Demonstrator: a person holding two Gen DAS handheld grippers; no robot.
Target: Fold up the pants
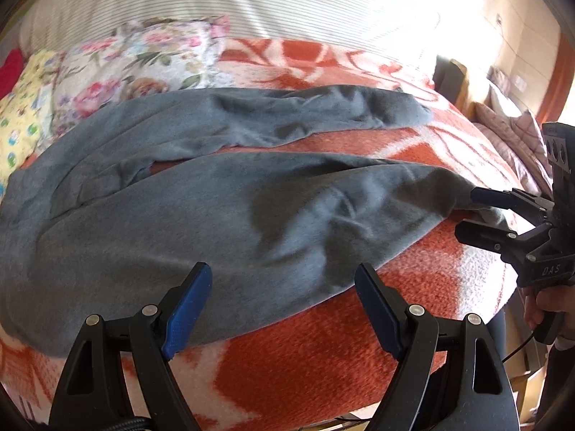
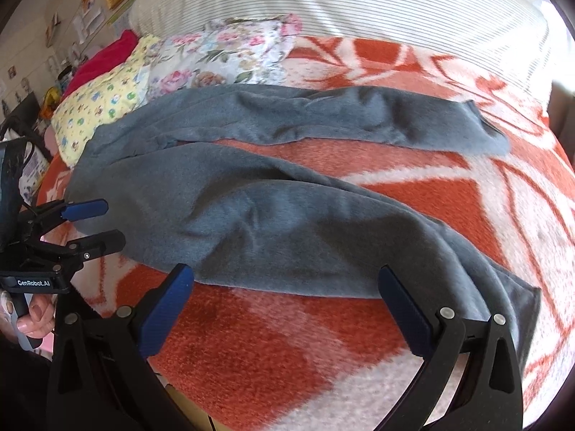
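Note:
Grey fleece pants [image 1: 222, 212] lie spread flat on an orange-and-white blanket [image 1: 323, 355], waist to the left, both legs running right with a gap between them. My left gripper [image 1: 284, 287] is open, hovering over the near leg's lower edge. My right gripper [image 2: 287, 287] is open, just in front of the near leg's edge, near its cuff [image 2: 517, 309]. The pants [image 2: 273, 222] fill the right wrist view. Each gripper shows in the other's view: the right one [image 1: 467, 212] at the near cuff, the left one [image 2: 107, 222] by the waist, both open.
Floral pillow [image 1: 143, 68] and a yellow patterned pillow [image 1: 21, 115] lie beyond the waist end. A striped white sheet [image 1: 251, 3] covers the far bed. Another bed [image 1: 510, 133] stands to the right. The near bed edge is just below my grippers.

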